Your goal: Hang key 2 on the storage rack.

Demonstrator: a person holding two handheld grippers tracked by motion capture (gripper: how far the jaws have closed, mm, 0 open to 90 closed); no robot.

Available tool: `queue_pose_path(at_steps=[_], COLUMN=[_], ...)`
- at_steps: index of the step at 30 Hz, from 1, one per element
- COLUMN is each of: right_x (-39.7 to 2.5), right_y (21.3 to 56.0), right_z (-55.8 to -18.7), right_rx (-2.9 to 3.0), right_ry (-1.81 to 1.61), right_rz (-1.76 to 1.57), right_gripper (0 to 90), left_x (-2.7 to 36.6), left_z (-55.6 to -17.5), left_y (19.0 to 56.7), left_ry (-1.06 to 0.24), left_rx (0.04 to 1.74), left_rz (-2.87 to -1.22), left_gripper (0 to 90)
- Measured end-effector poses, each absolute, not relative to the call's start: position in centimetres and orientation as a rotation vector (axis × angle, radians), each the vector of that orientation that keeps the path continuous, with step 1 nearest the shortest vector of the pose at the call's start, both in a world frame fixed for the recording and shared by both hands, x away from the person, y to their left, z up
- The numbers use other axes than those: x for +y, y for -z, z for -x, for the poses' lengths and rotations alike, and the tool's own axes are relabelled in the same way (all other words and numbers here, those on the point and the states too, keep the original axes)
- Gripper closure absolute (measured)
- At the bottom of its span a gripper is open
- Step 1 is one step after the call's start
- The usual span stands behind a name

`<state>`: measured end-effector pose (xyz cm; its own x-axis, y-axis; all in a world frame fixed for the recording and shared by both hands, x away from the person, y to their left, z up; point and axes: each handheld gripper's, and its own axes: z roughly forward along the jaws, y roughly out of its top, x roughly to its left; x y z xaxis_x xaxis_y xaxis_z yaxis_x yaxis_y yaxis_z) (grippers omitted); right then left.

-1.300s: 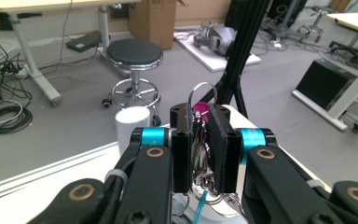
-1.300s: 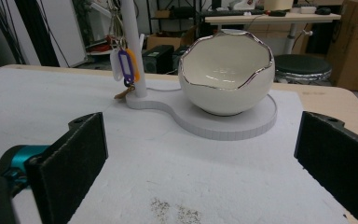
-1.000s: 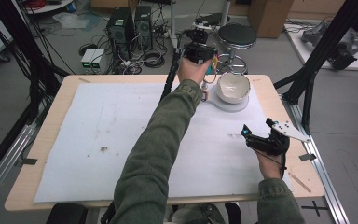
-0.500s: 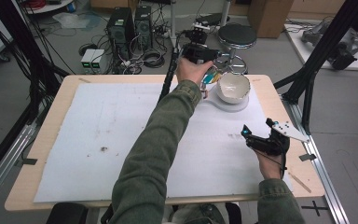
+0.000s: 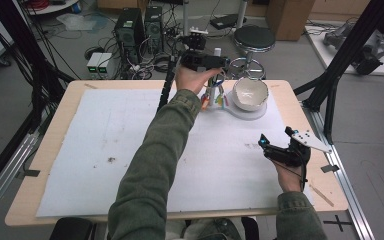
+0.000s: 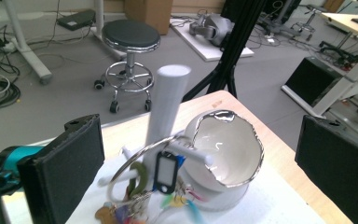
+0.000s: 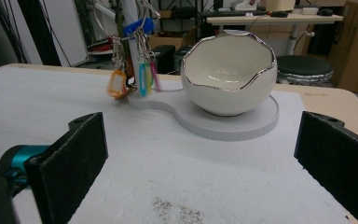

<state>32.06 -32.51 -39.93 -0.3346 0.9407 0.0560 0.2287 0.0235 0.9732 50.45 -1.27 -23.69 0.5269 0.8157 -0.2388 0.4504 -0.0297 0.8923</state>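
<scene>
Keys (image 6: 161,175) hang on the white post (image 6: 167,105) beside the bowl (image 6: 226,149), both claws wide.

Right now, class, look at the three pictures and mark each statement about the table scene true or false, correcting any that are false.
1. The left gripper has its jaws spread apart above the key stand. True.
2. The egg-shaped bowl lies tipped on its side on the bare table. False: it sits upright on the white base plate.
3. Key rings with coloured tags hang from the stand's pegs. True.
4. The right gripper is clamped on the bowl's rim. False: it is open, over the white mat, apart from the bowl.
5. A black stool stands on the table. False: it stands on the floor beyond it.
</scene>
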Motion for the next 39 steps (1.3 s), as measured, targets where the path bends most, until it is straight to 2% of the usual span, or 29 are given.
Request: queue_pose_path(at_steps=[27, 39], right_x=[-32.3, -32.3], right_y=[39.9, 39.9], right_z=[-31.7, -31.4], right_rx=[1.646, 1.645], right_ry=[-1.335, -1.333], right_rz=[-1.199, -1.205], right_gripper=[1.5, 1.5], left_x=[5.9, 8.8], left_z=[-44.9, -43.6], left_y=[25.0, 26.3], left_ry=[-0.46, -0.49], left_rx=[1.018, 1.05], left_rz=[-1.632, -1.634], left_gripper=[1.7, 1.7])
